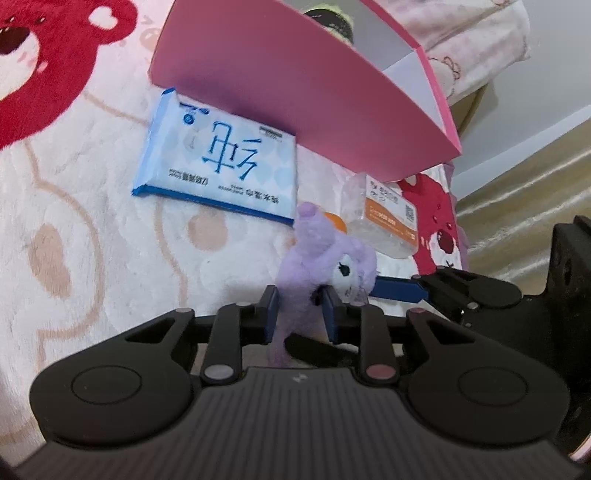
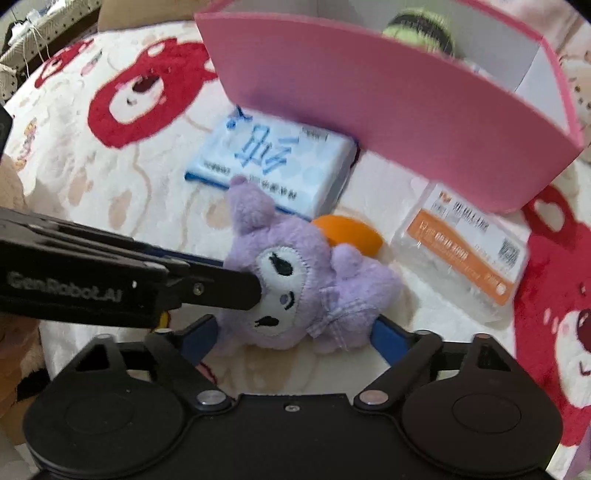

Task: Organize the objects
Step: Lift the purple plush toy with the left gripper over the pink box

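Note:
A purple plush toy (image 1: 325,258) with a white face lies on the bear-print blanket (image 1: 74,221), in front of the pink box (image 1: 303,85). My left gripper (image 1: 300,299) is shut on the plush's body; in the right wrist view it reaches in from the left, its fingers (image 2: 236,291) against the face of the plush (image 2: 295,280). My right gripper (image 2: 293,326) points down over the toy, open, with a blue pad on either side and no visible squeeze. One of its fingers (image 1: 395,286) shows beside the toy's head.
A blue wet-wipes pack (image 2: 273,162) lies against the pink box (image 2: 388,110). A clear packet with an orange label (image 2: 461,254) and a small orange object (image 2: 347,232) sit right of the toy. A green-and-black item (image 2: 417,29) is inside the box.

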`<state>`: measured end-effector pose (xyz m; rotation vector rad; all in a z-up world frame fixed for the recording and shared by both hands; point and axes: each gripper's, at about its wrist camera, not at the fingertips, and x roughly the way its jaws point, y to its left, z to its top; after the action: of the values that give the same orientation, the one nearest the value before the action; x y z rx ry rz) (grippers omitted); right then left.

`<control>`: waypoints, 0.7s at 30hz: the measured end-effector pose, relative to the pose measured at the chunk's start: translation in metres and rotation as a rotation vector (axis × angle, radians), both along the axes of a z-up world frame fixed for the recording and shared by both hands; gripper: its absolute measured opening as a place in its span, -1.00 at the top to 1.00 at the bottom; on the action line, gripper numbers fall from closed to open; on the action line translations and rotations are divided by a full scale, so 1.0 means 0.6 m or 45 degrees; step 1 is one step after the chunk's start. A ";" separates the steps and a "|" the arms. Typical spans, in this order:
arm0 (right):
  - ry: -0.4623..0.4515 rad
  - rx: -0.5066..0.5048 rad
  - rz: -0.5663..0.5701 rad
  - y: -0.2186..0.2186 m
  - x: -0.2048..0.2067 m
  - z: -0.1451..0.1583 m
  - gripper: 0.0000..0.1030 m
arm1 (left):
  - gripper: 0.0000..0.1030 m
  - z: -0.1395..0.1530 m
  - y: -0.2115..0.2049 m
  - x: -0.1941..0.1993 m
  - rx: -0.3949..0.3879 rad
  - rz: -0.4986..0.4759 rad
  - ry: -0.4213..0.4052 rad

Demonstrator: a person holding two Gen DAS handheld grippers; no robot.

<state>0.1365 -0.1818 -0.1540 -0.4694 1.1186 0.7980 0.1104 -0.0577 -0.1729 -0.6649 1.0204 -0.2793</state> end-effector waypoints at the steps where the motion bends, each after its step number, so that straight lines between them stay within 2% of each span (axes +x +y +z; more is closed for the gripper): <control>1: -0.014 0.015 -0.001 -0.003 -0.002 0.006 -0.59 | 0.53 0.004 0.000 -0.001 0.004 -0.005 -0.009; 5: -0.050 0.096 0.002 -0.010 -0.005 0.031 -0.49 | 0.53 0.029 0.002 -0.009 0.018 -0.011 -0.074; 9: -0.117 0.187 0.004 -0.015 -0.015 0.065 -0.48 | 0.53 0.058 0.011 -0.013 0.015 -0.021 -0.106; 11: -0.154 0.229 0.014 -0.017 -0.020 0.084 -0.48 | 0.53 0.082 0.016 -0.010 0.049 -0.033 -0.131; 16: -0.238 0.367 -0.013 -0.023 -0.027 0.141 -0.48 | 0.53 0.143 0.036 -0.007 0.039 -0.045 -0.208; 21: -0.320 0.434 -0.023 -0.010 -0.033 0.187 -0.48 | 0.53 0.205 0.044 0.003 0.122 -0.076 -0.264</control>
<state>0.1168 -0.1876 -0.0415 -0.2634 0.7351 0.8681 0.1122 -0.0316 -0.0501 -0.5078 0.8504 -0.3423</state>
